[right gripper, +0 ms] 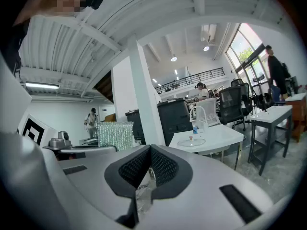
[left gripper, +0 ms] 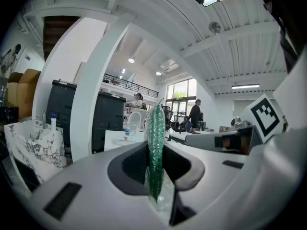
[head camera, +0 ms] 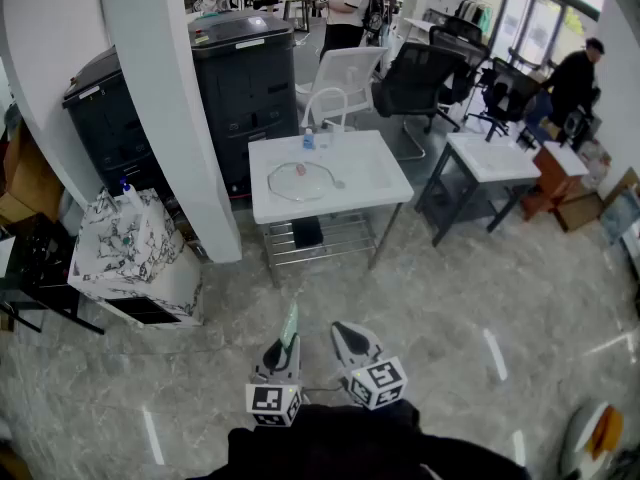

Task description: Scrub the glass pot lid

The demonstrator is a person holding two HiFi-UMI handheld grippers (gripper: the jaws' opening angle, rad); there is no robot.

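Note:
The glass pot lid (head camera: 300, 180) lies flat on the white sink table (head camera: 372, 181), far ahead of both grippers. It also shows small in the right gripper view as the lid (right gripper: 191, 141). A small blue bottle (head camera: 308, 140) and a curved faucet (head camera: 330, 103) stand behind it. My left gripper (head camera: 283, 353) is shut on a green scrub sponge (left gripper: 155, 143), which stands upright between its jaws. My right gripper (head camera: 355, 343) is beside it, jaws shut with nothing clearly held. Both are low over the floor, near my body.
A white pillar (head camera: 170, 98) and a black printer cabinet (head camera: 245, 78) stand left of the table. A marble-patterned box (head camera: 135, 253) sits at the left. A second white table (head camera: 495, 158) and office chairs (head camera: 420, 83) are on the right. People are at the back.

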